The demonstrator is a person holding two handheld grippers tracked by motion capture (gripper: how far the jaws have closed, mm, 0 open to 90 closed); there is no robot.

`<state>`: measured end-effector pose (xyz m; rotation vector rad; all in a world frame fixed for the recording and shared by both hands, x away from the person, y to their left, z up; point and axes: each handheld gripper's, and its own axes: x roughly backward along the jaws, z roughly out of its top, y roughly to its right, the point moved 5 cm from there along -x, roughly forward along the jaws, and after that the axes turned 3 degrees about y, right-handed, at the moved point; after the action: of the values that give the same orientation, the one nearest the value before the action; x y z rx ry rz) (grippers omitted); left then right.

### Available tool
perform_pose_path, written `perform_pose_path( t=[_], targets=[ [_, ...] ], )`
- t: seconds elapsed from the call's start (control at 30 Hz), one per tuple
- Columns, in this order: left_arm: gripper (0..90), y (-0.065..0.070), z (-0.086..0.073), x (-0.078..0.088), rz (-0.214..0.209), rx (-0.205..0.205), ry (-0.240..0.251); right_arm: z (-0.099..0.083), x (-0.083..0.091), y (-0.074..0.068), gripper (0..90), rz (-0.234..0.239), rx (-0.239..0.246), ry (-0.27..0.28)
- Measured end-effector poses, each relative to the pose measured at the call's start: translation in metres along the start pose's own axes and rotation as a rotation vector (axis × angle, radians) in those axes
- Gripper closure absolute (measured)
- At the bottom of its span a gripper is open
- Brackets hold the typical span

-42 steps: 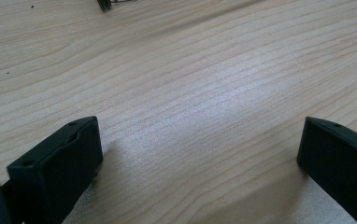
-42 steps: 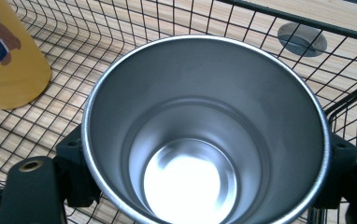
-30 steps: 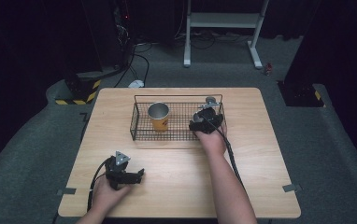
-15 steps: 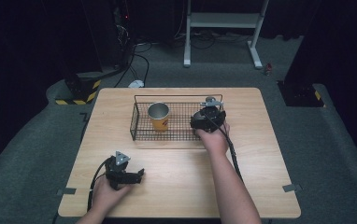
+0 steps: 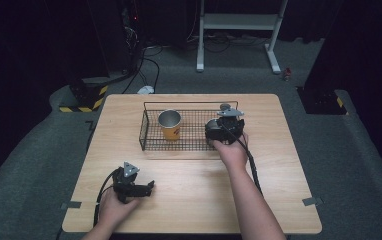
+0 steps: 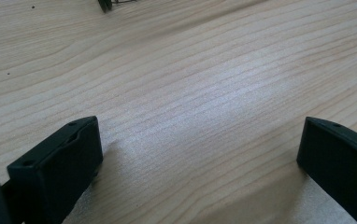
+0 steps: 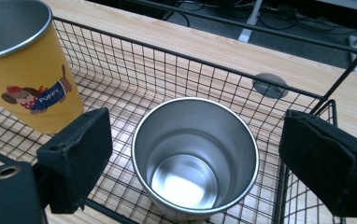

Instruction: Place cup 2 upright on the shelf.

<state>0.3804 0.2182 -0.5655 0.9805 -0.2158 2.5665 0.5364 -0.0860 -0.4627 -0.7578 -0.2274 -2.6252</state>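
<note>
A plain steel cup [image 7: 195,158] stands upright at the right end of a black wire basket [image 7: 242,42]. My right gripper [image 7: 195,128] is open, one jaw on each side of the cup's rim with a gap at both sides. To its left in the basket stands a yellow cup [image 7: 24,70] with a cartoon dog printed on it. From above, the right gripper [image 5: 218,129] hangs over the basket's [image 5: 144,134] right end, with the yellow cup [image 5: 170,125] left of it. My left gripper [image 5: 145,188] rests low on the table near the front left, open on nothing [image 6: 200,149].
A round grey grommet [image 7: 270,85] sits in the wooden table [image 5: 194,195] just behind the basket's right corner. Beyond the table lie dark floor, cables and a white stand's legs [image 5: 239,22].
The right gripper has shifted slightly toward the basket's right end. The left gripper and both cups are as before.
</note>
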Motion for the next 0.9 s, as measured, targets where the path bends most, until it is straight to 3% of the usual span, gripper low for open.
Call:
perform_pose_path(
  t=[0.5,0.67,0.8,0.9],
  targets=[
    [0.6,0.0,0.0,0.0,0.001,0.0,0.0,-0.011,0.018,-0.001,10.1,0.001,-0.001,0.013],
    [0.6,0.0,0.0,0.0,0.002,-0.004,-0.001,-0.018,0.028,-0.002,10.1,0.022,-0.018,0.023],
    [0.6,0.0,0.0,0.0,0.002,-0.004,-0.001,-0.027,0.033,-0.003,10.2,0.009,-0.005,0.014],
    [0.6,0.0,0.0,0.0,0.002,-0.003,0.0,-0.034,0.037,-0.002,11.0,-0.026,0.002,0.004]
  ],
)
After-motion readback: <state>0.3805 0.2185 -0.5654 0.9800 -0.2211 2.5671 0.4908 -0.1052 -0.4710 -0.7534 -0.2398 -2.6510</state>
